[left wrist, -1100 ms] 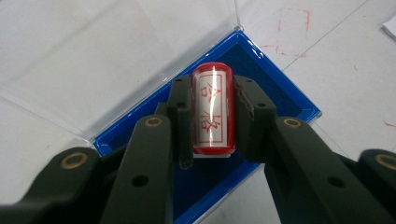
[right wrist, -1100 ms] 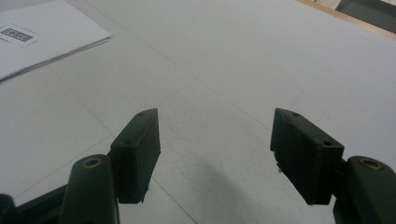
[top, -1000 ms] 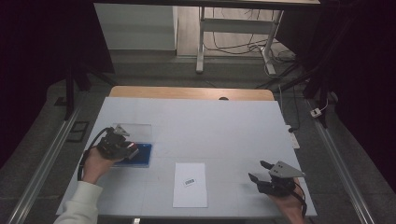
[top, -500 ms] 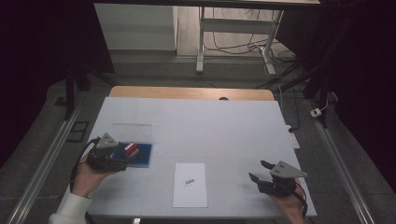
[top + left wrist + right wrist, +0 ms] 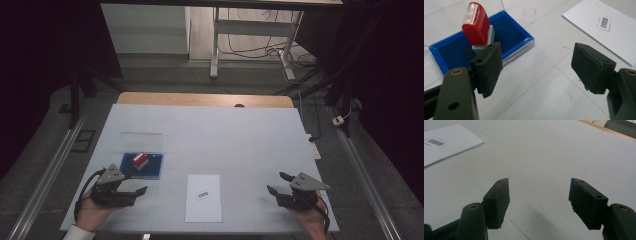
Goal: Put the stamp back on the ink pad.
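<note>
A red self-inking stamp (image 5: 140,160) (image 5: 476,25) stands upright on a blue ink pad (image 5: 152,164) (image 5: 509,35) at the table's left. My left gripper (image 5: 137,182) (image 5: 539,65) sits just in front of the pad. Its jaws have just been opening and stand wide apart with nothing between them, the left pad close to the stamp without touching it. A white sheet with a small barcode label (image 5: 204,197) (image 5: 604,32) (image 5: 444,145) lies at the front centre. At the front right my right gripper (image 5: 275,182) (image 5: 539,202) rests open and empty above bare table.
The white table (image 5: 225,135) has a wooden strip along its far edge. A clear lid (image 5: 141,140) lies just behind the ink pad. Faint red ink marks (image 5: 529,12) dot the surface near the pad. Metal rails run along both sides of the table.
My left gripper let go of the red stamp, leaving it on the ink pad, and drew back toward the person with its jaws open. The right gripper has stayed put.
</note>
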